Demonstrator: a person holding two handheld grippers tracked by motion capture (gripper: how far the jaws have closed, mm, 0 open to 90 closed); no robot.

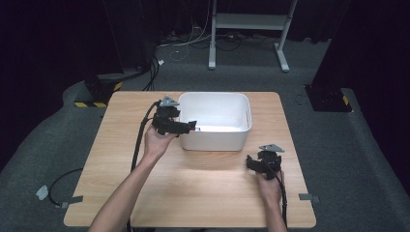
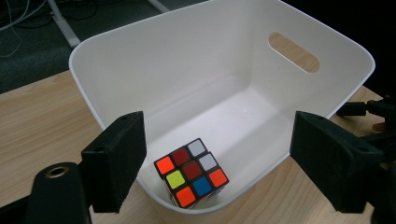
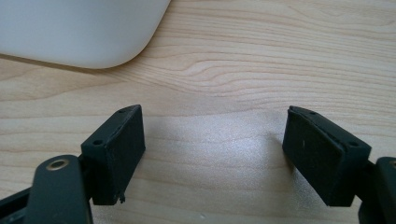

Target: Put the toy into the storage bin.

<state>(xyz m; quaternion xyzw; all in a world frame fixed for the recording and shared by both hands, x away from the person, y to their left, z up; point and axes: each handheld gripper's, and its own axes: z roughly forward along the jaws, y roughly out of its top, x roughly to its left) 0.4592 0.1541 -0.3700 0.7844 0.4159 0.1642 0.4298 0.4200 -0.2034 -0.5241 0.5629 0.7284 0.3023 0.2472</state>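
Wide-apart left tongs (image 2: pixel 217 163) hover over a white bin (image 2: pixel 140 56) holding a colour cube (image 2: pixel 192 171) near its front wall.

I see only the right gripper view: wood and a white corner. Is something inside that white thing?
Observer: Yes, it is a bin, and a puzzle cube lies on its floor by the near wall.
Operator: Where is the left gripper?
Observer: The left gripper hangs over the bin's left rim, jaws open, holding nothing.
Operator: Has the bin handles?
Observer: One slot handle shows in the far wall.
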